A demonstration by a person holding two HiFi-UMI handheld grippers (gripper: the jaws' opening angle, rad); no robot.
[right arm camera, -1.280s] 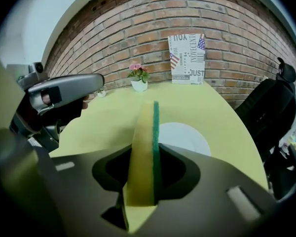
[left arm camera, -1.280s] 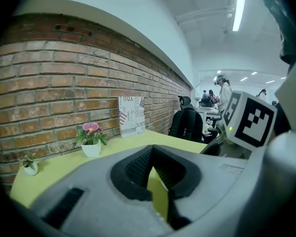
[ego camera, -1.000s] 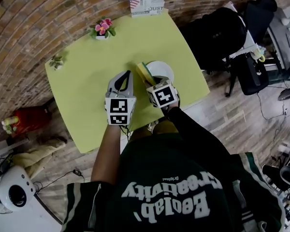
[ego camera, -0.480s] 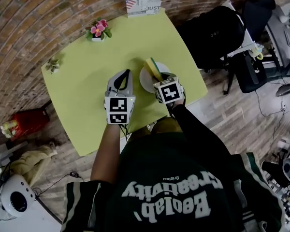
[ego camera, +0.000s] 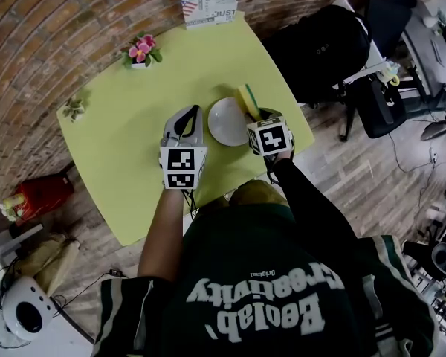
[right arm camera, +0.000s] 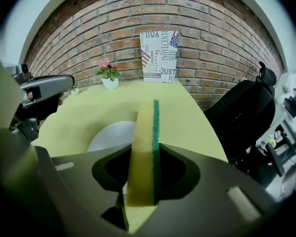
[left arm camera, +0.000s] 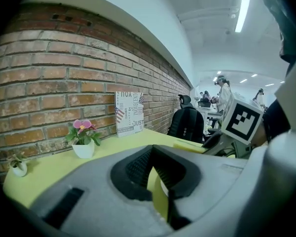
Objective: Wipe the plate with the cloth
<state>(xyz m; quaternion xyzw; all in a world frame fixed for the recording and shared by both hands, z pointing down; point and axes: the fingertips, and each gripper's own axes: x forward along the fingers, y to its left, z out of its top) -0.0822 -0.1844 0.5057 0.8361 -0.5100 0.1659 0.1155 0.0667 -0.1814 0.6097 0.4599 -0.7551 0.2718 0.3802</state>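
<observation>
**A:** Risk check, nearest first. Right gripper (right arm camera: 149, 152): the fingers are clamped on the sponge (right arm camera: 144, 125) that serves as the cloth. It is held on edge, green face to the right. Only its near end is gripped, so the free end is likely to be bent aside once load is applied. Contact would then be reduced to a thin edge.

**B:** Noted. And the plate (ego camera: 225, 121)?

**A:** Not restrained. Left gripper (left arm camera: 152, 151): the fingers are brought together and nothing is held between them. It is positioned just beside the plate's left rim. If a sideways stroke is applied, the plate may be pushed along the desk (ego camera: 126, 147), and the desk's near right edge is close. Slide-off is judged the worst case.

**B:** Plate position relative to the fingers?

**A:** In the right gripper view it is seen low and left of the sponge, partly hidden behind one finger. In the head view it lies between the two grippers, with the sponge over or just past its right rim. Contact between sponge and plate can't be confirmed.

**B:** Anything further out?

**A:** A flower pot (right arm camera: 110, 82) and a printed sign (right arm camera: 159, 57) are set at the far side by the brick wall (right arm camera: 212, 43), well apart from the plate. No interference is expected.
</observation>
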